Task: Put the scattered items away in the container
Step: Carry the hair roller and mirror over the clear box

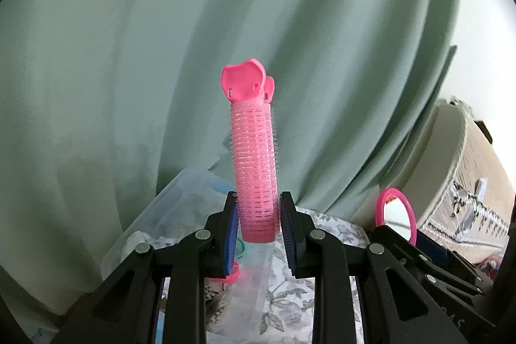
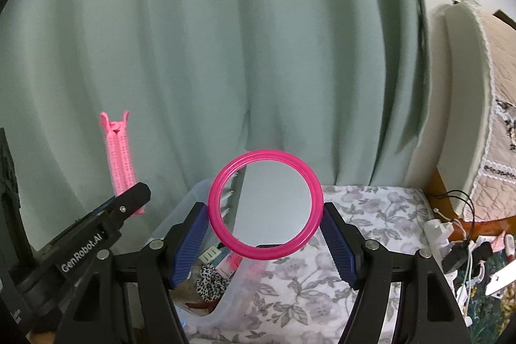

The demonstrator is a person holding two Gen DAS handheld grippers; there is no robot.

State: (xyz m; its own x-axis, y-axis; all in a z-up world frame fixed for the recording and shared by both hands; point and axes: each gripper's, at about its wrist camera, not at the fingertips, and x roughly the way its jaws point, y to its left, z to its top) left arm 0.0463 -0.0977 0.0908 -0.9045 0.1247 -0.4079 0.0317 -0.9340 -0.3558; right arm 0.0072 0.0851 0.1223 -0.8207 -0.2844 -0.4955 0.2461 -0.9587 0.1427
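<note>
Left gripper [image 1: 258,224]: pinched an upright pink bristly hair-roller clip [image 1: 254,150].
Right gripper [image 2: 264,234]: clamped a round pink-framed mirror [image 2: 265,204] above the clear plastic container [image 2: 193,205].

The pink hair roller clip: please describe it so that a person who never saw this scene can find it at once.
Look in front of the green curtain, above the clear plastic container. There the left gripper holds the pink hair roller clip upright by its lower end. Unlike the round pink mirror in the right gripper, it is long, bristly and tube-shaped.
</note>
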